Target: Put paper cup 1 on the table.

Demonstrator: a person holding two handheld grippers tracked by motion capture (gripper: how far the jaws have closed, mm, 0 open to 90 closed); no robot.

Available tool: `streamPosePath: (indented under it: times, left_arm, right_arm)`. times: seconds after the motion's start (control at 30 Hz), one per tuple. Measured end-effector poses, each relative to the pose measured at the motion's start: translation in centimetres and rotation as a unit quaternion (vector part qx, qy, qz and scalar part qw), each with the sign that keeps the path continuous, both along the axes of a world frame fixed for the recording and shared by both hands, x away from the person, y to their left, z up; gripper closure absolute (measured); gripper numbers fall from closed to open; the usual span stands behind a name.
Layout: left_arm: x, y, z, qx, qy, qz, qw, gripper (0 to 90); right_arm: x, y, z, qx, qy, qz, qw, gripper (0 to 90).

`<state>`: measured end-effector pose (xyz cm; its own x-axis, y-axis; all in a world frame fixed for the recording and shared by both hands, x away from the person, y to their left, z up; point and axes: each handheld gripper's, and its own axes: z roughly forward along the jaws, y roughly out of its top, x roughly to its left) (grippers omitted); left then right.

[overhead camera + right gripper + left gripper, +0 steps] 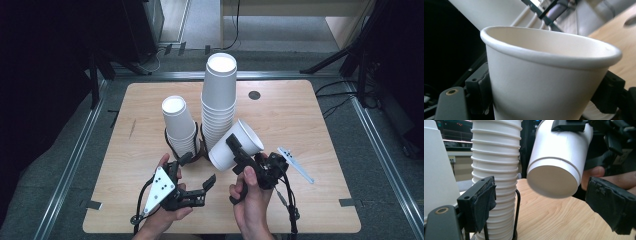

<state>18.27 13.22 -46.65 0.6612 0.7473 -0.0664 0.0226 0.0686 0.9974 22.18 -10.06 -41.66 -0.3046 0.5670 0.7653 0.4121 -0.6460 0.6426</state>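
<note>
Right tool (240,152), at about 5 o'clock from the tall stack of paper cups (218,97), grips a single white paper cup (236,144) across its wall, jaws closed on both sides of it; the cup is lifted off the desk (310,200) and tilted, mouth toward 1 o'clock. Left tool (197,172), at 6 o'clock from the short stack of paper cups (179,125), stands open and empty, its pads (485,202) apart with nothing between them. Both stacks sit upside down in black wire holders (517,215). Judged progress: one cup appears separated and in hand; where it goes next is undecided, and placing it remains. A small white-and-grey tool-like object (295,164) lies at 3 o'clock of the held cup; its identity is unclear. Holder bases are hidden behind the stacks and hands.
</note>
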Motion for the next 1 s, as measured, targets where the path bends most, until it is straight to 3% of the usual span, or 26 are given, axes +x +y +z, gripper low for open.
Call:
streamPosePath:
  times: [0.1,0.23,0.37,0.4,0.43,0.47,0.57,0.6,0.67,0.77,0.83,0.87,0.9,1.0]
  left_arm:
    - [0.0,0.0,-0.1,0.001,0.002,0.001,1.0000,9.7]
    - [0.1,0.1,-0.1,0.001,0.003,0.002,1.0000,9.5]
    - [0.1,0.2,0.0,0.002,0.005,0.005,1.0000,9.6]
    - [0.1,0.3,0.0,0.001,0.006,0.006,1.0000,9.6]
    - [0.2,0.3,0.0,0.001,0.006,0.007,1.0000,9.6]
    - [0.2,0.3,0.0,0.002,0.006,0.007,1.0000,9.6]
    - [0.2,0.4,0.0,0.004,0.007,0.009,0.9999,9.6]
    - [0.2,0.4,0.0,0.004,0.007,0.009,0.9999,9.6]
    - [0.2,0.4,-0.1,0.005,0.008,0.009,0.9999,9.6]
    - [0.3,0.4,-0.1,0.007,0.008,0.011,0.9999,9.7]
    - [0.3,0.5,-0.1,0.009,0.010,0.011,0.9998,9.8]
    - [0.4,0.6,-0.2,0.010,0.011,0.012,0.9998,9.8]
    - [0.4,0.6,-0.2,0.010,0.012,0.014,0.9998,9.8]
    - [0.6,0.8,-0.2,0.006,0.015,0.016,0.9997,9.7]
  right_arm:
    - [-0.2,-0.3,0.6,-0.057,-0.042,-0.018,0.9974,18.4]
    - [-0.2,-0.6,0.9,-0.107,-0.068,-0.031,0.9914,17.9]
    - [-0.1,-1.0,1.0,-0.179,-0.103,-0.047,0.9773,17.8]
    - [-0.1,-1.2,1.0,-0.202,-0.115,-0.055,0.9711,17.8]
    - [-0.1,-1.4,1.0,-0.211,-0.119,-0.058,0.9685,17.7]
    - [0.1,-1.6,1.0,-0.228,-0.126,-0.065,0.9634,17.7]
    - [0.3,-2.0,0.9,-0.259,-0.141,-0.079,0.9521,17.8]
    - [0.5,-2.2,0.8,-0.273,-0.152,-0.081,0.9466,17.7]
    - [0.8,-2.4,0.5,-0.292,-0.157,-0.089,0.9393,17.8]
    - [1.6,-3.0,0.0,-0.313,-0.148,-0.094,0.9334,17.2]
    - [2.2,-3.4,-0.4,-0.335,-0.135,-0.101,0.9271,17.1]
    - [2.7,-3.7,-0.7,-0.341,-0.136,-0.100,0.9248,17.0]
    - [3.0,-4.0,-1.0,-0.341,-0.138,-0.094,0.9251,17.0]
    - [4.1,-4.7,-1.9,-0.347,-0.156,-0.105,0.9186,17.0]
